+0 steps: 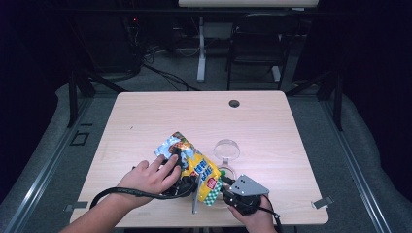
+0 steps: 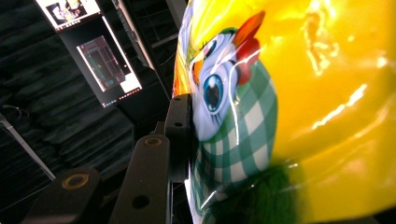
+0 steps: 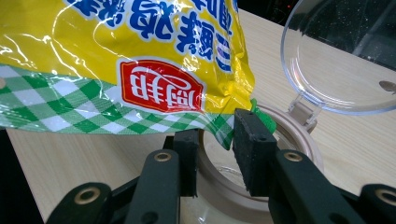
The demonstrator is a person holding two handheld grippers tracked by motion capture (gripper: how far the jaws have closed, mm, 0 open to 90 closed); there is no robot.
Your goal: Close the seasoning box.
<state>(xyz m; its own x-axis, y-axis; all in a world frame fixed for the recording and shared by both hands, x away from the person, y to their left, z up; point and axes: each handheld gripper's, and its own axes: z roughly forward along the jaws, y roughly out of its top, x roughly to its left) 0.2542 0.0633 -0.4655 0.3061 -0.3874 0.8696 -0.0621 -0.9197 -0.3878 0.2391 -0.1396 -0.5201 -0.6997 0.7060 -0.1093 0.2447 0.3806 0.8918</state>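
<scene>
Black jaws of the right gripper (image 3: 218, 154) clamp the rim of a beige round jar (image 3: 299, 140), under a yellow crinkly snack bag (image 3: 140, 56).
Left gripper (image 2: 187, 140) pinches that bag, which sits at six o'clock on the pale wooden table (image 1: 145, 116), seemingly tipped over the jar mouth. At one o'clock the jar's clear hinged lid (image 3: 345, 70) stands open.
</scene>
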